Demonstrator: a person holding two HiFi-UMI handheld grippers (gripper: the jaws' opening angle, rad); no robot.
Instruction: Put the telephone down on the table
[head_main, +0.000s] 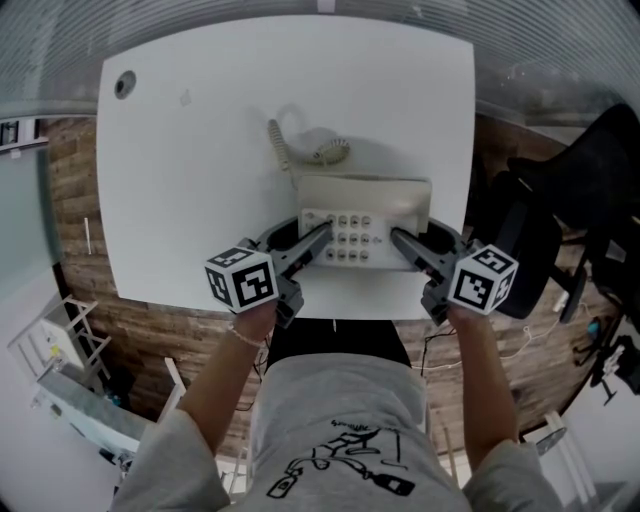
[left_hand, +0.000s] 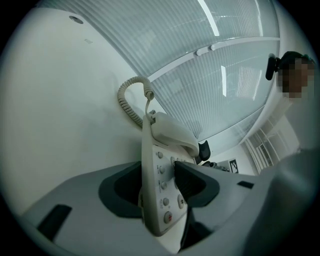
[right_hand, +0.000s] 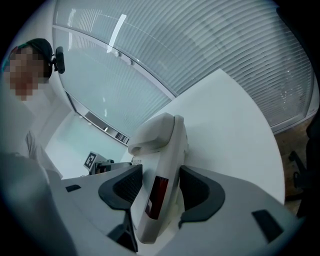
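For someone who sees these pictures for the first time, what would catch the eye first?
The cream telephone near the front edge of the white table draws the eye first. The left gripper and the right gripper clamp it from either side. Its coiled cord curls on the table behind it.

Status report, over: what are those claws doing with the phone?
Left gripper, right gripper: both clamped on telephone sides. Telephone over table, contact unclear. Nothing in the way.
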